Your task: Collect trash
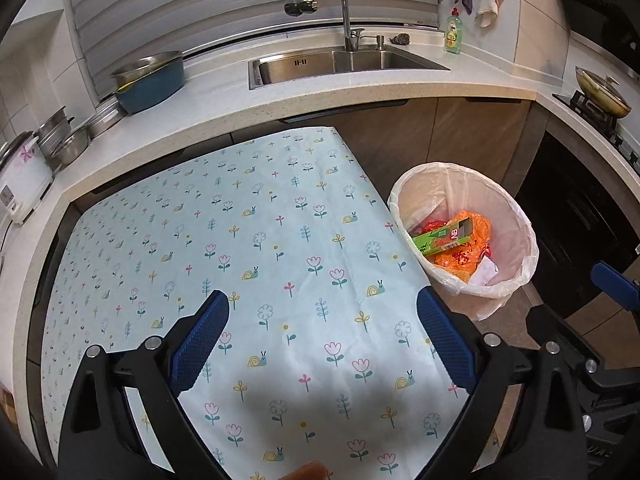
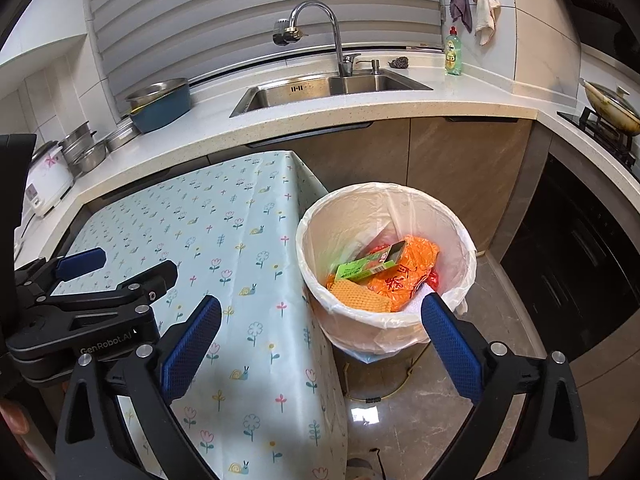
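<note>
A white bin with a plastic liner (image 1: 516,216) (image 2: 340,216) stands on the floor right of the table. It holds a green carton (image 1: 444,236) (image 2: 368,264), orange wrappers (image 1: 460,258) (image 2: 416,268) and a yellow sponge cloth (image 2: 362,296). My left gripper (image 1: 322,322) is open and empty above the flowered tablecloth (image 1: 248,240) (image 2: 224,240). My right gripper (image 2: 320,332) is open and empty, over the table's right edge and the bin's near rim. The left gripper also shows at the left of the right wrist view (image 2: 116,268).
A counter (image 1: 320,92) with a steel sink (image 1: 340,64), tap, blue pot (image 1: 150,80), steel bowls and a rice cooker (image 1: 20,176) runs behind. A stove with a pan (image 1: 602,92) and an oven stand at right. Tiled floor (image 2: 420,420) lies below the bin.
</note>
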Motion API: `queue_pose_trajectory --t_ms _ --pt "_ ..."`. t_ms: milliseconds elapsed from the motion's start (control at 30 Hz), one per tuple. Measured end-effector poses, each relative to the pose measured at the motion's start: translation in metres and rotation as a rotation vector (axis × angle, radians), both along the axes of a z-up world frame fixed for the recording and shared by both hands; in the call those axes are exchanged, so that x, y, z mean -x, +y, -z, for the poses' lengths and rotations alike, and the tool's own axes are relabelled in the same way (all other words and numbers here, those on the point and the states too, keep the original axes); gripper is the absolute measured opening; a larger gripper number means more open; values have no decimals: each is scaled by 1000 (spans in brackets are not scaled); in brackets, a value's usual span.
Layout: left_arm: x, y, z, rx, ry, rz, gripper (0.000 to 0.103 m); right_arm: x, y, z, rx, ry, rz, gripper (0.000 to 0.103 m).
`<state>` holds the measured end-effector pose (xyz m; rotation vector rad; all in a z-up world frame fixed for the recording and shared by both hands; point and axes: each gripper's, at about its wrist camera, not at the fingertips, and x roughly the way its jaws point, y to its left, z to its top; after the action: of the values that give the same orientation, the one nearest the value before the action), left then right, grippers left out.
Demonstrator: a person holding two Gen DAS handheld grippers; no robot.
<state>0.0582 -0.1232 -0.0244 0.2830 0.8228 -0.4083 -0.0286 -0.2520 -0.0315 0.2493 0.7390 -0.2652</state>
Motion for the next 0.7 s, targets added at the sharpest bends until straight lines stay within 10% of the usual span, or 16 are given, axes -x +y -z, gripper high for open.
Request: queue_pose_trajectory --t_ms 700 --pt "17 6 7 -4 6 -21 93 12 5 11 54 36 7 97"
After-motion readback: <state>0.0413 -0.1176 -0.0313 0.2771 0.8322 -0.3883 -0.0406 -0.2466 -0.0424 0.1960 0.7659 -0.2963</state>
